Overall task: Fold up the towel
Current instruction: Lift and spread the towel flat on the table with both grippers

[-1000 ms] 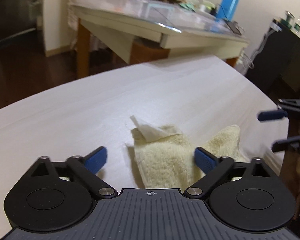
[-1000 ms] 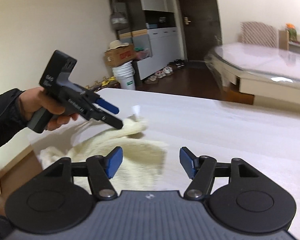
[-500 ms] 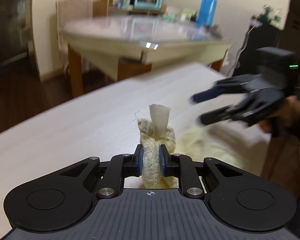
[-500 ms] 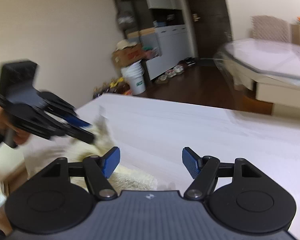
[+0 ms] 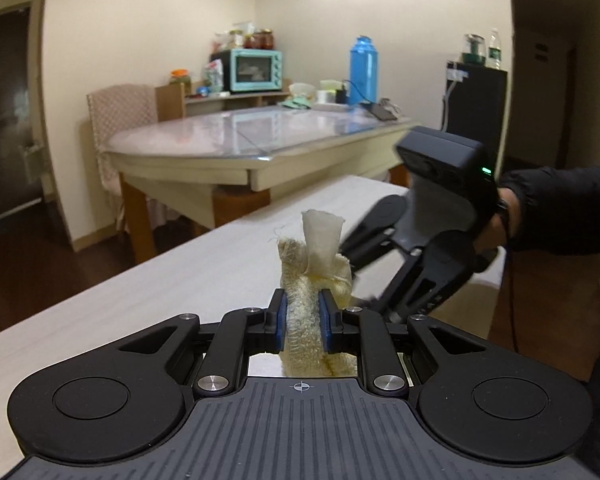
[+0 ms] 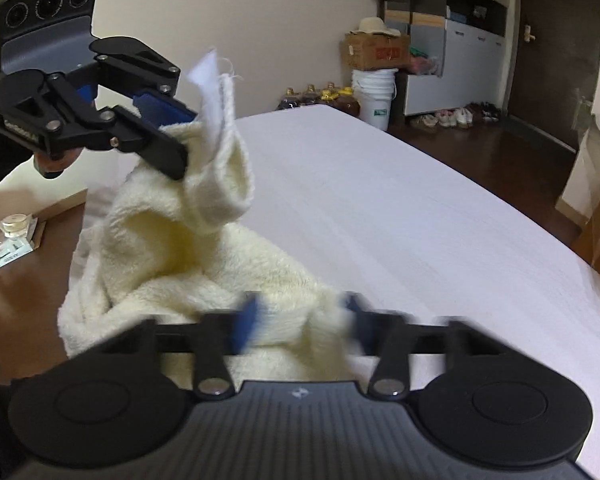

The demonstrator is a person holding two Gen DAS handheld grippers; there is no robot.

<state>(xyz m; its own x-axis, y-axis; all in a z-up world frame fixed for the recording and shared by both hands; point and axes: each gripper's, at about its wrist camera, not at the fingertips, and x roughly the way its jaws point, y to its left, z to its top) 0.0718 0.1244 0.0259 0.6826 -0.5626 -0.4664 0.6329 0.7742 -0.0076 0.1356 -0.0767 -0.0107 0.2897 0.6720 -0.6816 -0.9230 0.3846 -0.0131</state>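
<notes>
The left gripper (image 5: 303,316) is clamped tight on a bunched corner of the cream towel (image 6: 188,248), holding it lifted off the white desk (image 6: 400,220) with the label tab (image 5: 322,236) sticking up. The rest of the towel hangs down from that corner and piles at the desk's near left edge, close to where the surface drops off beside a brown wooden ledge (image 6: 24,280). The right gripper (image 6: 300,320) sits low over the heaped cloth, its blue pads blurred; the jaws stand partly apart with towel between them, and I cannot tell if they pinch it. Ahead and to the right the desk runs bare and wide. Beyond its far edge stand a white bucket (image 6: 374,96), a cardboard box (image 6: 376,54) and, on the other side, a glass-topped dining table (image 5: 260,136) with a blue flask (image 5: 363,70) and a teal oven (image 5: 256,70).
</notes>
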